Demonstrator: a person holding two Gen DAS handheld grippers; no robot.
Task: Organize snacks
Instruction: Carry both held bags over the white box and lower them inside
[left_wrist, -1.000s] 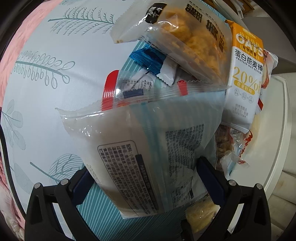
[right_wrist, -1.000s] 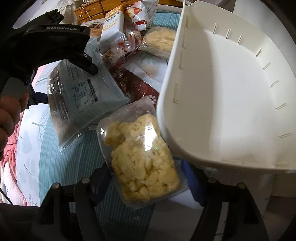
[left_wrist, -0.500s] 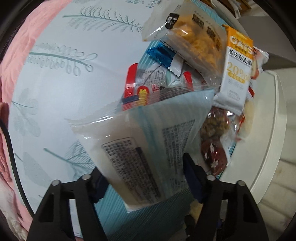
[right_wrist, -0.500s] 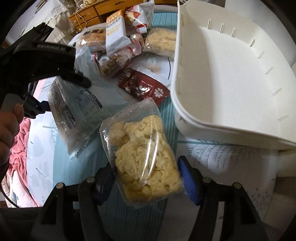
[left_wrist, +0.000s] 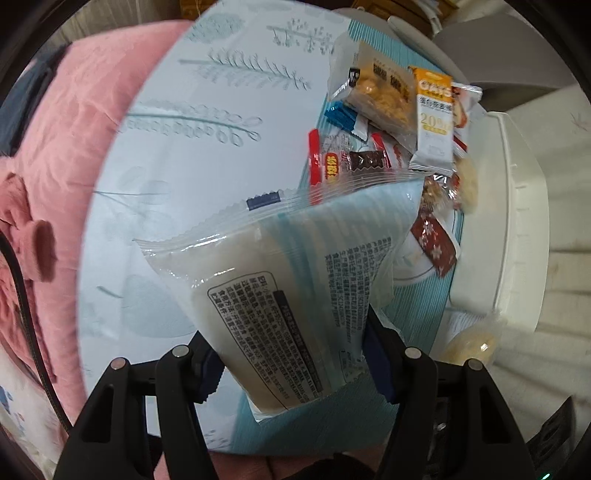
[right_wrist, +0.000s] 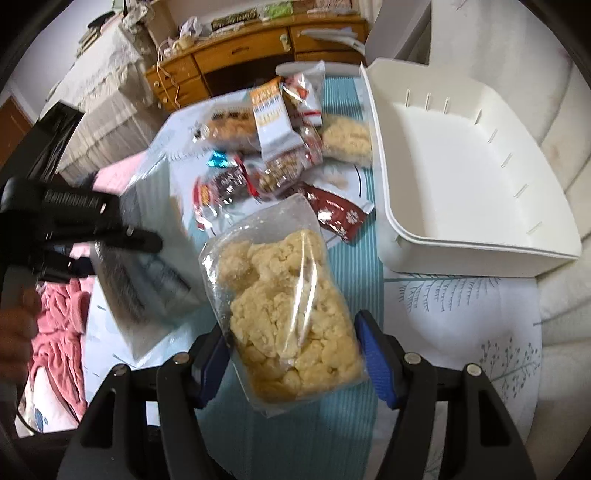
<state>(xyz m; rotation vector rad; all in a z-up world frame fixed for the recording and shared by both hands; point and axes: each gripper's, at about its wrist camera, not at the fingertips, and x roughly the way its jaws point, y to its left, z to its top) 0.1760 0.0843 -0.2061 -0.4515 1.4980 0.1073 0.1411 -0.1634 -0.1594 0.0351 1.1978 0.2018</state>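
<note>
Left wrist view: the left gripper (left_wrist: 291, 354) has just been closing and now clamps the lower end of a pale packet (left_wrist: 291, 280), which stands up ahead of the fingers, above the cloth (left_wrist: 207, 122). To place it well, I judge it should be carried right toward the bin (left_wrist: 521, 221) with the grip kept low and firm, clearing the snack pile (left_wrist: 399, 122) beyond it. The packet hides the cloth directly ahead, and the bin's inside is out of sight. Right wrist view: the right gripper (right_wrist: 291, 358) pinches a clear bag (right_wrist: 284, 314) of yellow crumbly snack by its near end; the empty bin (right_wrist: 461, 177) lies ahead and right. A short swing right should drop it in. The left gripper (right_wrist: 122, 236) at left is blurred, its grip unreadable here.
</note>
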